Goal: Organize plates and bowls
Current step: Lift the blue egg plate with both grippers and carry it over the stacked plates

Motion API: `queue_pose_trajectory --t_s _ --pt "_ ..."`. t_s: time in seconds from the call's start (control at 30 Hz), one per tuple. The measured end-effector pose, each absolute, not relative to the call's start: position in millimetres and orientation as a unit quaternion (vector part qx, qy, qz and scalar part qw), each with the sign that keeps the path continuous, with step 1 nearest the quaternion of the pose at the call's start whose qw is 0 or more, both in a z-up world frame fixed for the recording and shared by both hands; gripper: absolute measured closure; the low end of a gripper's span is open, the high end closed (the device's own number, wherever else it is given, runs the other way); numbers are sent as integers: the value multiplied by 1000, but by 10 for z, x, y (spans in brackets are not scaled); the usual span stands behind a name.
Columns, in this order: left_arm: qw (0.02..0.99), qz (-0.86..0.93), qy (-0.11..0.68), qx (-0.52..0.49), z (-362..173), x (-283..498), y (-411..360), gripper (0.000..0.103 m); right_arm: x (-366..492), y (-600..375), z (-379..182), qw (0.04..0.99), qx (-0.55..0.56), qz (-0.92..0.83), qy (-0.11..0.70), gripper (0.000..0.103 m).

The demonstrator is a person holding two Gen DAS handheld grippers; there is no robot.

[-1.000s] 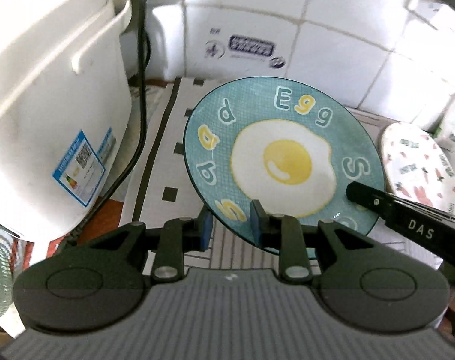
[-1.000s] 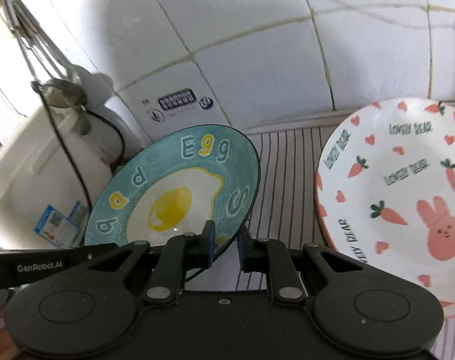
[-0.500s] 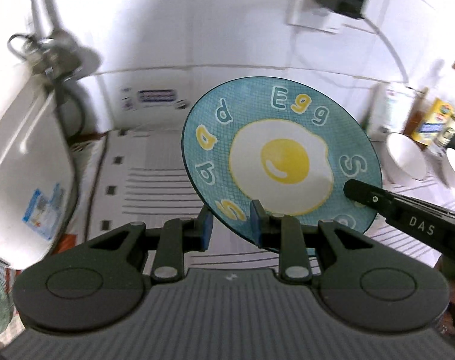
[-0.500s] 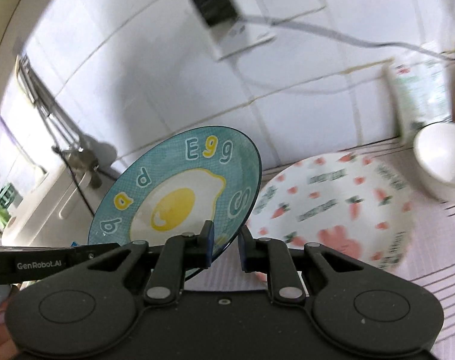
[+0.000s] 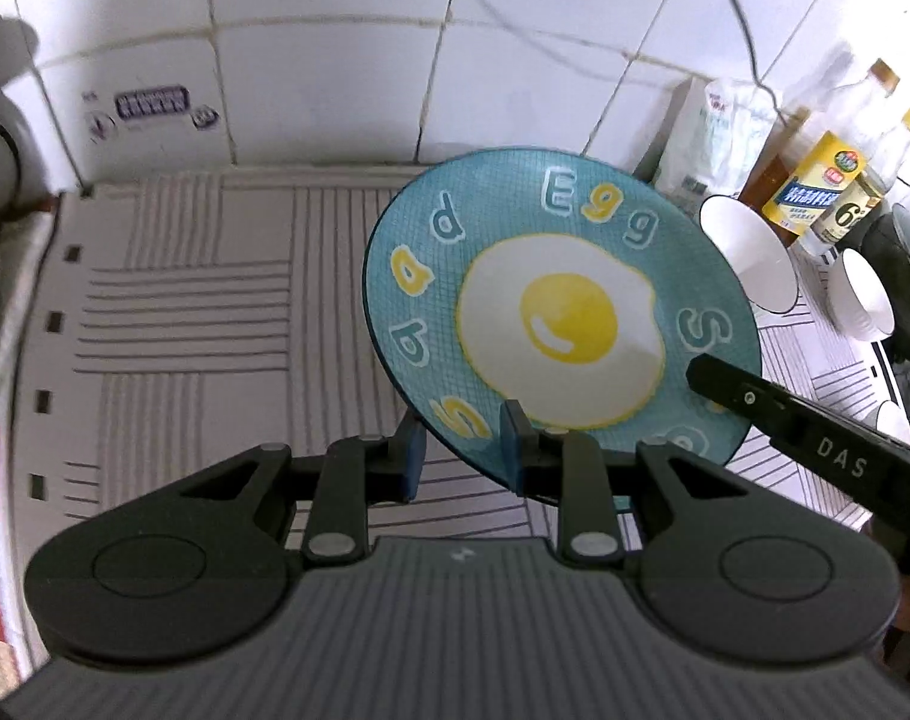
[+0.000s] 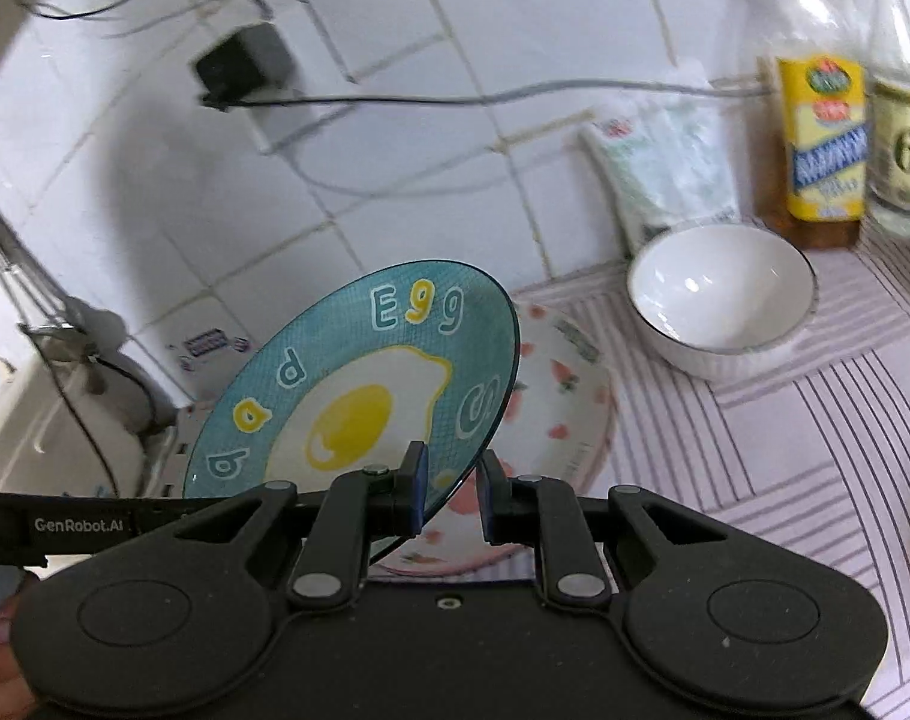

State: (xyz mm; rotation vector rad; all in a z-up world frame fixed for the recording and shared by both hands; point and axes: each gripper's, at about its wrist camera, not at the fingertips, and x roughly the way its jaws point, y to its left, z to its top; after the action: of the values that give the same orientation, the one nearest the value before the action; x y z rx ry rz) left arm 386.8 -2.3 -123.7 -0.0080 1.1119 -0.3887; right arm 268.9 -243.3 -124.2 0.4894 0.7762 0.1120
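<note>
From the left wrist, the left tongs (image 5: 462, 457) clamp the near rim of the teal egg plate (image 5: 559, 315), held tilted above the striped tabletop (image 5: 185, 312). From the right wrist, the right tongs (image 6: 450, 492) pinch its other edge above the carrot-print plate (image 6: 565, 414), a white bowl (image 6: 721, 297) nearby.

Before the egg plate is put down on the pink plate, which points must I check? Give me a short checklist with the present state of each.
1. Left gripper shut on the egg plate rim: ok.
2. Right gripper shut on the same rim: ok.
3. Plate level for stacking: not ok, it is tilted.
4. Pink carrot plate lies flat on the striped mat, nothing visible on it: ok.
5. White bowl stands apart from the pink plate: ok.
6. Gap between the two plates: cannot tell.
</note>
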Motion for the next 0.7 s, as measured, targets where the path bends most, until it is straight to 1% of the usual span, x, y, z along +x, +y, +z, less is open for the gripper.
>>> queue_pose_trajectory --t_s 0.13,0.53,0.7 --pt "824 -177 538 -10 -1380 3974 -115 78 2822 -2484 -1330 887 233 36 397 82" --pt "795 -170 582 3 -1463 4202 -272 78 3081 -2565 -1475 870 218 23 441 82" --pt "787 -167 594 4 -1478 4251 -301 78 3121 -2486 -1468 868 178 12 463 82"
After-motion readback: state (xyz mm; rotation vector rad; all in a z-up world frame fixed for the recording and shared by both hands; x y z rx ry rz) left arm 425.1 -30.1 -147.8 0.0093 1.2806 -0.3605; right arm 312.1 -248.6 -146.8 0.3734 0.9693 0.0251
